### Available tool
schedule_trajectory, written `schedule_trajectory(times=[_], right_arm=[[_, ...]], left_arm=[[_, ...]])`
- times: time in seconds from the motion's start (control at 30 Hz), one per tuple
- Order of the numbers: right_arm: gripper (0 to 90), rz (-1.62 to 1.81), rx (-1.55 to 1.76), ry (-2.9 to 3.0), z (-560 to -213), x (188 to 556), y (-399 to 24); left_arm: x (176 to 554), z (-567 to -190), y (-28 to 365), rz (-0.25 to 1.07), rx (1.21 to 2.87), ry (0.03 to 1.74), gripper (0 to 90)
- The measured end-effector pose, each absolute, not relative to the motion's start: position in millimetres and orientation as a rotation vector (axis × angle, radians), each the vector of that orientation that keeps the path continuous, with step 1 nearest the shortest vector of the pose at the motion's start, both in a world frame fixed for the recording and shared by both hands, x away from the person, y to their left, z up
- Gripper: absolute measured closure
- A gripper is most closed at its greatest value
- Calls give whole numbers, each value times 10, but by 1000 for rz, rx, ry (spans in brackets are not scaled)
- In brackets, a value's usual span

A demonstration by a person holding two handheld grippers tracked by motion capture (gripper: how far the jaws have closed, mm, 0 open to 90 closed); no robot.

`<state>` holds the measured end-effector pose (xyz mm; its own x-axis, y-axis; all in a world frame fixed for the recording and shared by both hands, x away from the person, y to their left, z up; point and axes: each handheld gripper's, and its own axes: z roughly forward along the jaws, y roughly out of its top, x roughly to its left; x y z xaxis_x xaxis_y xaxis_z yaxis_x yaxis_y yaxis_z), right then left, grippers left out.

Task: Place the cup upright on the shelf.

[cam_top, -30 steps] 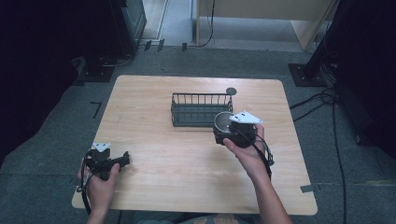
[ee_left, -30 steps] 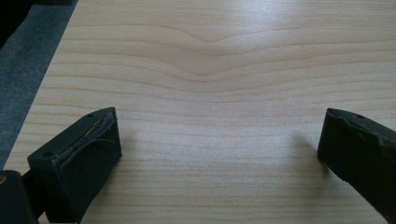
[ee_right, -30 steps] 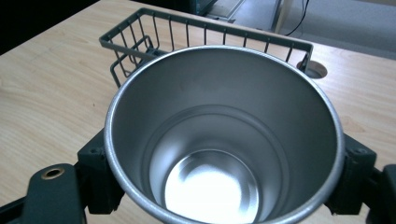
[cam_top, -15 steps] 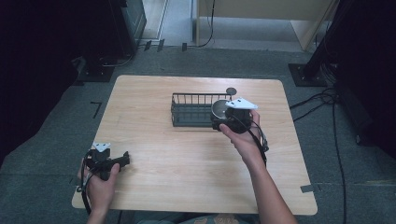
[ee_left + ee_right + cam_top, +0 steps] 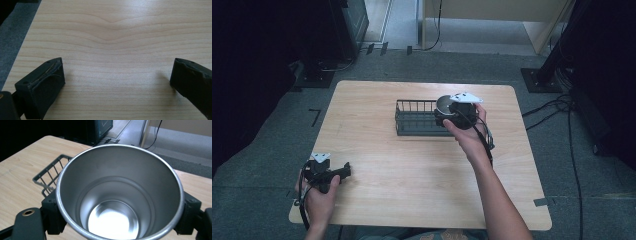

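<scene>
Right gripper (image 5: 451,111) clenched on the steel cup (image 5: 444,104), jaws clamped on either side of its wall, mouth open toward the camera. Over the last second it carried the cup from the near-right of the wire rack (image 5: 414,120) farther away, now above the rack's right end. Looks like placement into the rack comes next; cup not yet set down. Left gripper (image 5: 343,171) idle on the desk (image 5: 412,170) near-left, jaws spread wide, holding nothing.
</scene>
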<state>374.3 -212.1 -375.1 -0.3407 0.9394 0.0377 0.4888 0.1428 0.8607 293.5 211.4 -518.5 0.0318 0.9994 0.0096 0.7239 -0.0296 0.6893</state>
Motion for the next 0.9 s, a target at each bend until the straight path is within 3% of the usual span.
schedule_trajectory(times=[0.4,0.9], right_arm=[[185,1098,1385,1859,-3759,4079,-2060],[184,1030,1464,1851,-4164,4321,-2036]], left_arm=[[2935,-5185,2115,706,1809,1743,0],[2935,-5185,2115,706,1809,1743,0]])
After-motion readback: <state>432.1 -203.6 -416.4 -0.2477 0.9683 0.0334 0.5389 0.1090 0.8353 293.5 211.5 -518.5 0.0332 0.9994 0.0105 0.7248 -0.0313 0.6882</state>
